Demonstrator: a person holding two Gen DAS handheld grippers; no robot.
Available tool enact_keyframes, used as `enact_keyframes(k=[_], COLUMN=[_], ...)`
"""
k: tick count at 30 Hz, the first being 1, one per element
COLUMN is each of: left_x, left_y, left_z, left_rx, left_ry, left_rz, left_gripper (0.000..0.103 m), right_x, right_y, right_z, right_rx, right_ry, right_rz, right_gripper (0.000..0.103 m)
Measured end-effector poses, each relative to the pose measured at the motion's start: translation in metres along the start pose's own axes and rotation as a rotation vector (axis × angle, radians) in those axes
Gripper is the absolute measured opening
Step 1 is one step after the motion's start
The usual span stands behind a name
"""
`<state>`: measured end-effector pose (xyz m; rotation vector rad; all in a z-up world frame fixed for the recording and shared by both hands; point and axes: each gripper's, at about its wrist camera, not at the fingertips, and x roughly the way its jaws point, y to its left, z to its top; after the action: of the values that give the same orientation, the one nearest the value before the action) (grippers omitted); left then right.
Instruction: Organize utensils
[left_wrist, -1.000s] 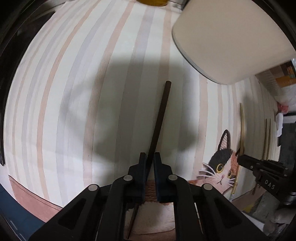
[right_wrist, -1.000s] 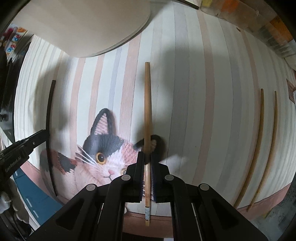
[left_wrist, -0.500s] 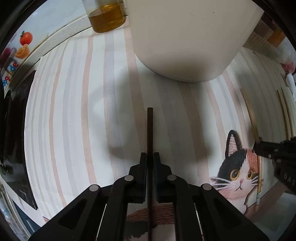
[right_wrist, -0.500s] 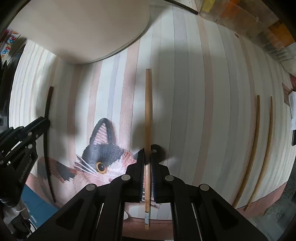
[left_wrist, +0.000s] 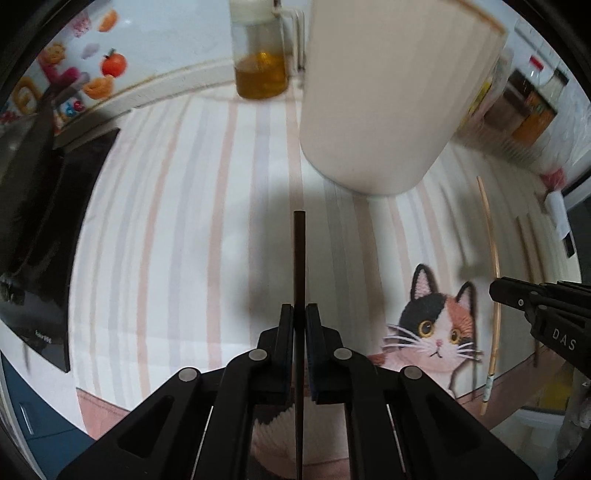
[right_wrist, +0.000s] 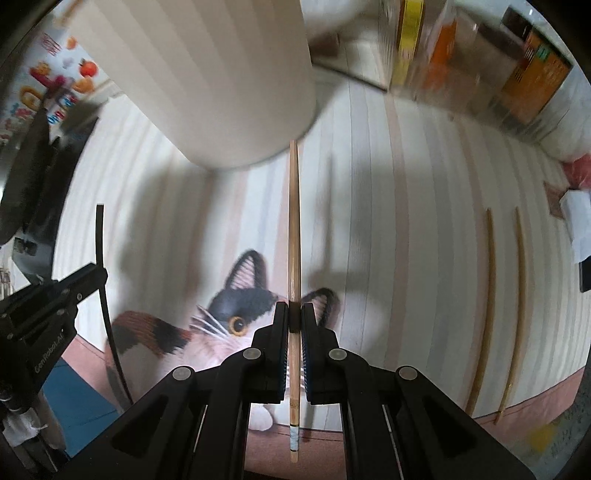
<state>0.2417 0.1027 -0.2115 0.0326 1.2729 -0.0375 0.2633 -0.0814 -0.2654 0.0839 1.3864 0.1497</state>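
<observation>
The left gripper (left_wrist: 300, 321) has its fingers closed on a thin dark brown chopstick (left_wrist: 298, 266), and the right gripper (right_wrist: 294, 321) has its fingers closed on a light bamboo chopstick (right_wrist: 293, 229); both sticks point forward beyond the fingertips. The tall cream cylindrical holder (left_wrist: 388, 92) stands ahead of the fingers, so the step seems to be carrying. Next, each tip must probably come over the holder's open top.

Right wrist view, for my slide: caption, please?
Right gripper clamps a bamboo chopstick above the cat placemat, near the cream holder.
</observation>
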Motion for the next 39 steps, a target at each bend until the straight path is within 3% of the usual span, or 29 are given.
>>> enact_keyframes(k=[12,18,26,32,39], left_x=[-0.115,-0.183,-0.273,-0.303,-0.280], left_y=[-0.006,-0.001,-0.012,-0.027,-0.043], left_z=[0.026,0.063,0.113,0.150,0.188], left_rx=[-0.030,-0.051,-0.023,0.013,0.028], left_ry=[-0.277,-0.452,-0.610,-0.659,-0.632], left_rz=[-0.042,-0.083,-0.135,-0.152,-0.151], left_gripper=[0.003,0.003,0.003,0.003,0.003], right_x=[-0.112,-0.186,-0.258,-0.277,-0.253], right_y=[-0.010,0.012,0.020,0.013,-0.002], right_z=[0.010,0.052,0.105,0.149,0.185], right_rx=[0.003,0.014,-0.001,0.020,0.068], right_ry=[-0.303,-0.508,-0.683,-0.756,-0.777], right_rz=[0.092,0.171,0.213,0.210,0.201], right_gripper=[0.007,0.007,0.007,0.007,0.007])
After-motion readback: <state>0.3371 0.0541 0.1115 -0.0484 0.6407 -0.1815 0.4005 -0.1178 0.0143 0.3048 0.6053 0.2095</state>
